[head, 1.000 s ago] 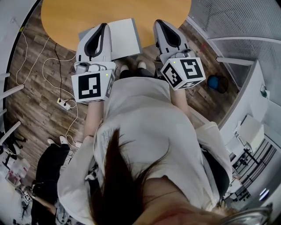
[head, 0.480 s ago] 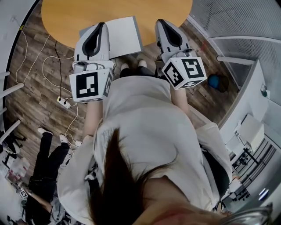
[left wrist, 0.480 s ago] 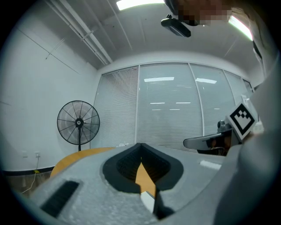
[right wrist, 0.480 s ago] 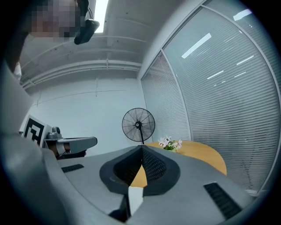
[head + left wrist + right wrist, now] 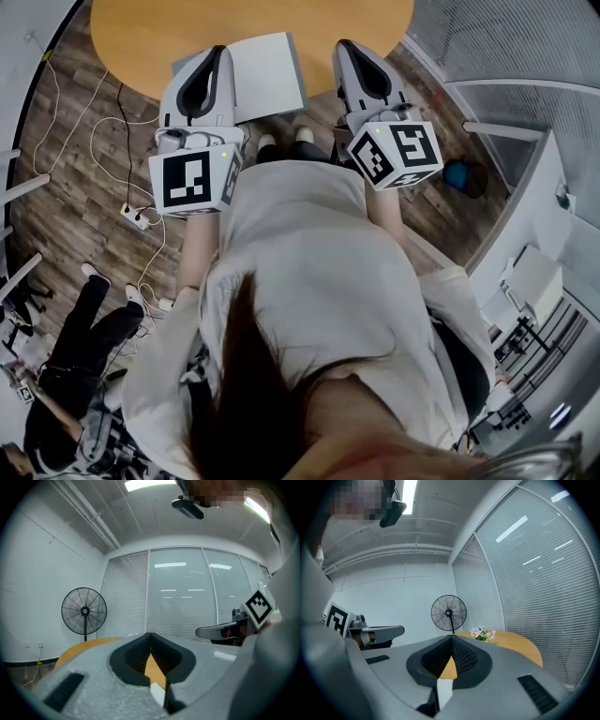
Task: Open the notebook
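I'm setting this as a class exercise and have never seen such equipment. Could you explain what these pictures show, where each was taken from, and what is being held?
A person holds two hand tools, the left gripper and the right gripper; the marked cubes belong to them. One picture looks down from a camera on the person's head. The other two come from cameras riding on each gripper, looking along its fingers. On the round wooden table lies a pale notebook, seemingly closed. Both grippers are shut and hold nothing.
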A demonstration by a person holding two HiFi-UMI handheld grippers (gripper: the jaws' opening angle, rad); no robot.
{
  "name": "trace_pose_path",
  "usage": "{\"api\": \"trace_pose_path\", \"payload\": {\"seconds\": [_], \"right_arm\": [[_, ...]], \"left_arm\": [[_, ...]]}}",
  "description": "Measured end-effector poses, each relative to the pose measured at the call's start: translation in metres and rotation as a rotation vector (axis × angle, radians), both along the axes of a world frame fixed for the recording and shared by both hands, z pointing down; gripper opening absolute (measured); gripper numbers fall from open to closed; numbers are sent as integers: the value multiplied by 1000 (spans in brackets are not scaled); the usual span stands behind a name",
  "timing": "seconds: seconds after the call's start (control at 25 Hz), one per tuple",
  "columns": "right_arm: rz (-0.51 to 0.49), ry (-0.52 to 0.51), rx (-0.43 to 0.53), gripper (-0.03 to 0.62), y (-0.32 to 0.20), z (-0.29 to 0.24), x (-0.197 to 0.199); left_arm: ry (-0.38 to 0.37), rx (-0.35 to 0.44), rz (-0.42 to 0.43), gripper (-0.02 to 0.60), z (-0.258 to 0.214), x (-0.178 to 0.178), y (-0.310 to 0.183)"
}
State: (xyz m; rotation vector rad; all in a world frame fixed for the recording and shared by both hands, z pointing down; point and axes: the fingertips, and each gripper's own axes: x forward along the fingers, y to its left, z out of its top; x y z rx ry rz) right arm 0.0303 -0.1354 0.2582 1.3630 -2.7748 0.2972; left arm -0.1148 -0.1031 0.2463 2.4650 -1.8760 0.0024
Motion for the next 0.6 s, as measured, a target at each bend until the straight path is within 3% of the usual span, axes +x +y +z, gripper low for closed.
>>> {"api": "trace_pose_path", "payload": {"seconds": [0.6], "right_arm": [[2,8,-9,0,-3,3,-1]], "left_arm": [[7,-1,-7,17,0,-6,-2]]}}
